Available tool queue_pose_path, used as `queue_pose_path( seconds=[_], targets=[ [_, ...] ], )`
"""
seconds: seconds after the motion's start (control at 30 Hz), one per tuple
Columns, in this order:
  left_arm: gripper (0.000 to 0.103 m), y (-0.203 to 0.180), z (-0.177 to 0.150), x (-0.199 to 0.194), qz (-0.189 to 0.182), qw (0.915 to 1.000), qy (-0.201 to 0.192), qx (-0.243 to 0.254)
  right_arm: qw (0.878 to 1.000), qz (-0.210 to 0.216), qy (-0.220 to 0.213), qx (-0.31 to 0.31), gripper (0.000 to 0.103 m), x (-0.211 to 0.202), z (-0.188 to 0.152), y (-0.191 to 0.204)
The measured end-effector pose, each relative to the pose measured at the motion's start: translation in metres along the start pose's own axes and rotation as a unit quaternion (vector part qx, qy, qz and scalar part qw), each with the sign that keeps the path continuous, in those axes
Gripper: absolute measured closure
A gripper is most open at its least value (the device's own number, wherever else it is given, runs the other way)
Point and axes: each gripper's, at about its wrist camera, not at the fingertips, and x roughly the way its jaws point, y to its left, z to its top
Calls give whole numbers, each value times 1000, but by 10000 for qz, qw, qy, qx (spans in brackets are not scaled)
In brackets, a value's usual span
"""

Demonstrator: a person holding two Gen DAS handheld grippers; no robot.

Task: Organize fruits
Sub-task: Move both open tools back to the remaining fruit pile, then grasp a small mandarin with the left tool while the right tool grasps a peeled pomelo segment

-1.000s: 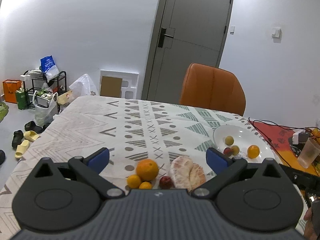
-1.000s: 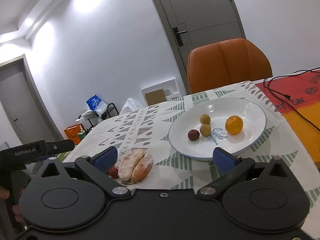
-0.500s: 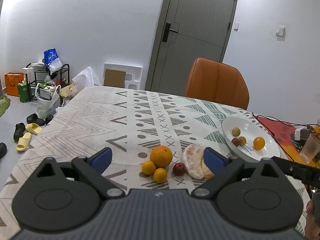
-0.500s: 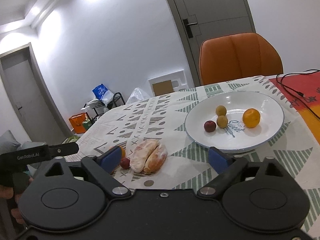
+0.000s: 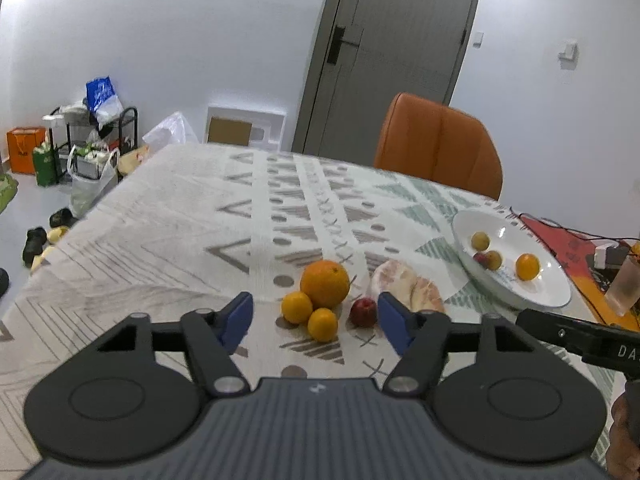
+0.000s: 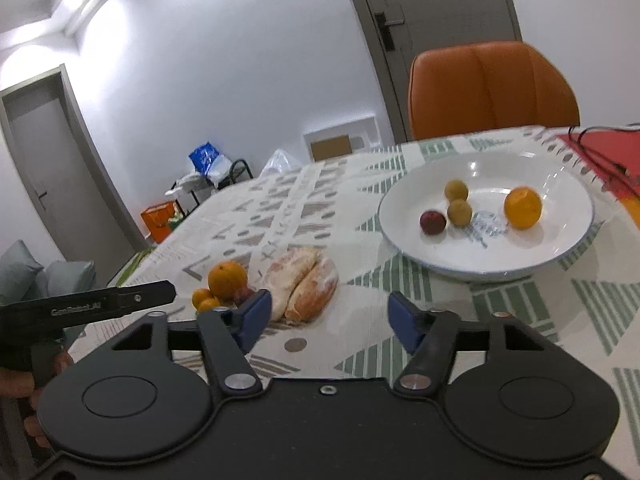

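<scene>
On the patterned tablecloth lie a large orange [image 5: 325, 283], two small oranges [image 5: 296, 307], a small red fruit [image 5: 363, 312] and peeled pomelo pieces [image 5: 406, 285]. My left gripper [image 5: 316, 322] is open, its blue fingers either side of this cluster and a little short of it. A white plate [image 6: 560, 178] to the right holds an orange [image 6: 522, 207], two yellowish fruits [image 6: 459, 212] and a red fruit [image 6: 432, 222]. My right gripper [image 6: 330, 320] is open and empty, just right of the pomelo pieces [image 6: 304, 283].
An orange chair [image 5: 438, 148] stands at the far table edge. A red mat [image 5: 568, 240] with black cables and a plastic cup [image 5: 624, 286] lie right of the plate. Bags, a rack and shoes are on the floor at the left.
Both grippers have drawn back and risen, so more of the table and all the loose fruit show in front of the left fingers. Nothing was grasped.
</scene>
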Motion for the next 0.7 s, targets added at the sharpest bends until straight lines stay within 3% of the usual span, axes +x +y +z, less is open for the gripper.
queue_pose_path(
  seconds=[0.07,0.3,0.6,0.7],
  targets=[
    [45,1,-3,9,-22,9999,108,-16,10000,9,47,-85,49,7,-2,2],
    [62,0,-17,35,-69,9991,409,-35,9995,78,233,-178,51,32,-10,8],
    [67,-1,-16,42,-28,9994,338,-14,9982,-5,333,-501,51,47,-10,18],
    [76,-4,-15,45,33,9994,342,60,9979,-26,356,-541,51,51,-9,20]
  ],
)
